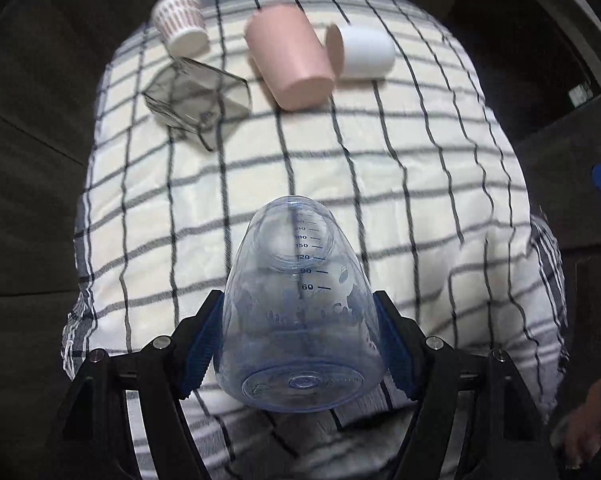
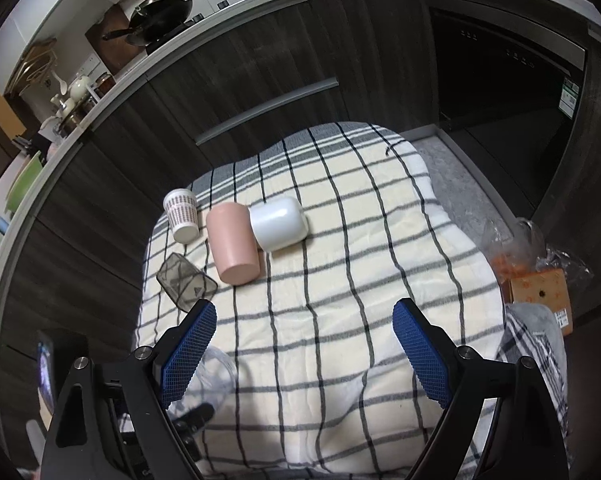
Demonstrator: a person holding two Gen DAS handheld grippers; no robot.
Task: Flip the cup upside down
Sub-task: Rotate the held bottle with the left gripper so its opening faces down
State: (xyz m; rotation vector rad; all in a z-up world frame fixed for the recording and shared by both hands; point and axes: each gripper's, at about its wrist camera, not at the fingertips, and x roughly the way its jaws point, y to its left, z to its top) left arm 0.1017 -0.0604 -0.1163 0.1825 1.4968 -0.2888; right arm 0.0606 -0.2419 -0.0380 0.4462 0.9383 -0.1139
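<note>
Left wrist cam: my left gripper (image 1: pixel 300 344) is clamped on the clear measuring cup (image 1: pixel 300 312), base toward me, mouth pointing away over the checked cloth (image 1: pixel 420 184).

Right wrist cam: my right gripper (image 2: pixel 304 344) hangs wide apart, holding nothing; the left's way closer.

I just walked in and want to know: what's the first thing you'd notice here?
The see-through blue measuring cup jumps out, pinched between the left gripper just above the checked cloth. Behind it, at the cloth's far end, sit a pink cup, a white cup, a patterned cup and a smoky glass one.
</note>
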